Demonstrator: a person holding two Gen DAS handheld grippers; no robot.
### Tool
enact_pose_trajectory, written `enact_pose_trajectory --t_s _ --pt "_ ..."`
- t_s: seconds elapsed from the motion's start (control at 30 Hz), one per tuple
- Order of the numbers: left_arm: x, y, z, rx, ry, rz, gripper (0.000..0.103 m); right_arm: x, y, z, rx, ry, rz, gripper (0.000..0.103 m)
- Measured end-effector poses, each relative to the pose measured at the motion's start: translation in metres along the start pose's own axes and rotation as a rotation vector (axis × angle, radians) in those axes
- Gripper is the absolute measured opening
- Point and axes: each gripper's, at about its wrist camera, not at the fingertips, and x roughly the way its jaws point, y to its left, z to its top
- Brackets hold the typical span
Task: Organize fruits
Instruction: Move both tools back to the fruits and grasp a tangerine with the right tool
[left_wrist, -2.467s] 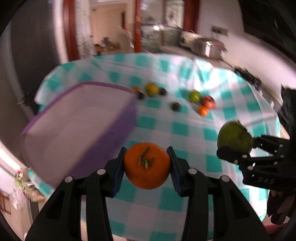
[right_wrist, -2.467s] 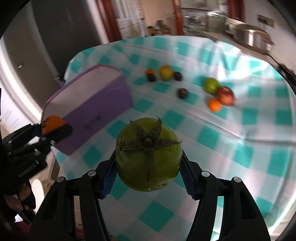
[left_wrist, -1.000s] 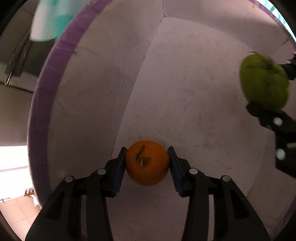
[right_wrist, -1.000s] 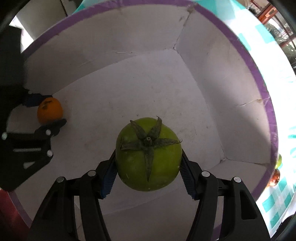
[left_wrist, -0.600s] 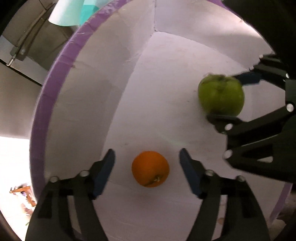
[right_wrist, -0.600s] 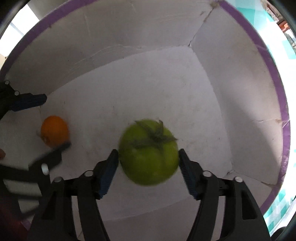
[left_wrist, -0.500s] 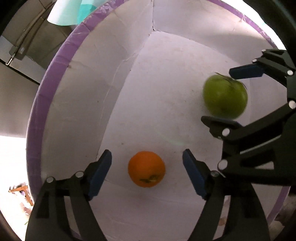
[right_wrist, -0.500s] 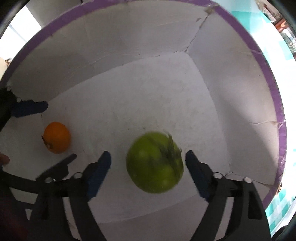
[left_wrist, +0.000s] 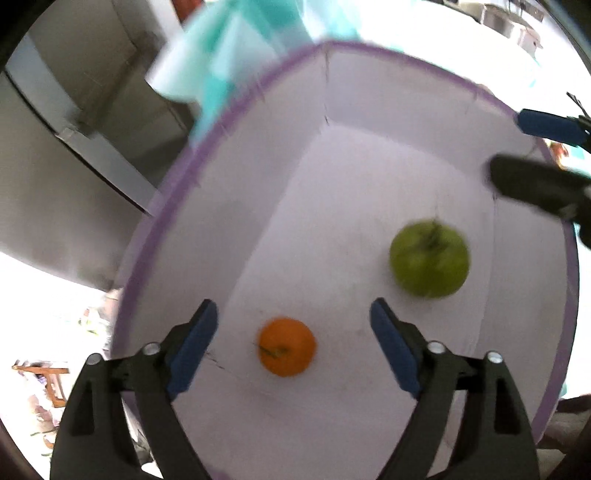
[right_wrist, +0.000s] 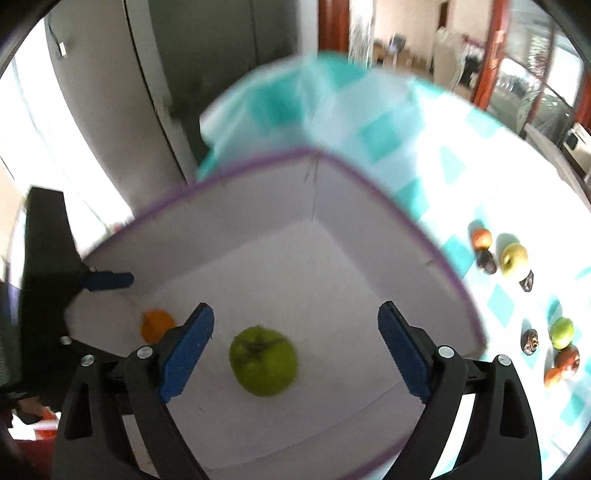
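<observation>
A purple-rimmed white box (left_wrist: 207, 155) (right_wrist: 436, 254) holds two fruits on its floor: an orange (left_wrist: 287, 346) (right_wrist: 157, 324) and a green tomato (left_wrist: 429, 258) (right_wrist: 263, 361). My left gripper (left_wrist: 293, 334) is open and empty above the orange. My right gripper (right_wrist: 295, 332) is open and empty above the green tomato. The right gripper's fingers (left_wrist: 546, 123) show at the right edge of the left wrist view. The left gripper's blue pad (right_wrist: 109, 280) shows at the left of the right wrist view.
The box stands on a teal-and-white checked tablecloth (right_wrist: 436, 155). Several loose fruits lie on the cloth to the right, among them a yellow one (right_wrist: 514, 257), a green one (right_wrist: 562, 332) and a red one (right_wrist: 567, 362). A grey cabinet (left_wrist: 74, 122) stands behind the table.
Both grippers have let go of their fruits and risen out of the box. The orange and the green tomato now lie on the box floor.
</observation>
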Motion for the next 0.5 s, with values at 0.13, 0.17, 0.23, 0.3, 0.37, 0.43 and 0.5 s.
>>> enact_pose_trajectory --t_s 0.13,0.17,0.23,0.3,0.37,0.43,0.5 --pt "-0.055 -0.021 0.001 -0.095 -0.217 0.134 0.089 -0.062 -0.032 -0.014 0.067 -0.186 0.013 0.088" --pt "-0.059 -0.033 0.007 -0.113 -0.248 0.151 0.091 -0.075 -0.048 -0.022 0.082 -0.203 0.008 0.088" --pt "-0.093 -0.073 -0.004 -0.173 -0.35 0.217 0.102 -0.076 -0.09 -0.025 0.119 -0.224 -0.036 0.088" --pt "-0.121 -0.107 -0.014 -0.191 -0.447 0.264 0.101 -0.089 -0.125 -0.041 0.18 -0.239 -0.095 0.088" --pt "-0.134 -0.15 -0.007 -0.182 -0.485 0.292 0.101 -0.098 -0.171 -0.066 0.276 -0.22 -0.134 0.088" --pt "-0.146 -0.194 -0.014 -0.158 -0.496 0.276 0.101 -0.101 -0.209 -0.088 0.353 -0.193 -0.166 0.088" --pt "-0.155 -0.233 -0.02 -0.136 -0.49 0.219 0.101 -0.1 -0.242 -0.111 0.417 -0.172 -0.194 0.088"
